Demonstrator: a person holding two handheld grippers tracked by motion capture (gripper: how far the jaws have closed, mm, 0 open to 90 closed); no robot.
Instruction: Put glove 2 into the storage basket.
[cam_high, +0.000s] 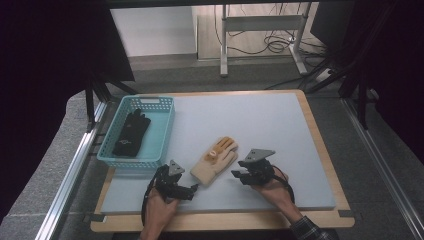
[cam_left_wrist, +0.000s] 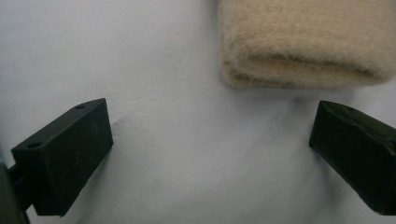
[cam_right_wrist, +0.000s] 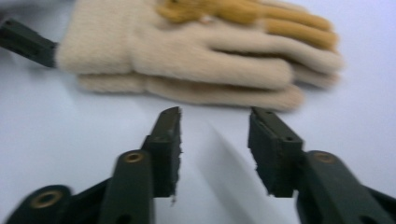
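A cream knit glove (cam_high: 215, 160) with mustard-yellow fingers lies flat on the pale mat, cuff toward the person. It looks like two layers stacked in the right gripper view (cam_right_wrist: 196, 51). My left gripper (cam_high: 192, 189) rests on the mat just left of the cuff, jaws wide apart. Its own view shows the cuff (cam_left_wrist: 303, 42) beyond the open jaws (cam_left_wrist: 210, 112), untouched. My right gripper (cam_high: 236, 175) sits to the right of the glove, pointing at its side. It is open (cam_right_wrist: 215, 116) with only bare mat between the pads.
A teal plastic basket (cam_high: 170, 120) stands at the mat's left edge with a black glove (cam_high: 131, 132) lying in it. The grey-blue mat (cam_high: 260, 125) covers a wooden board. A metal rail (cam_high: 75, 170) runs along the left side.
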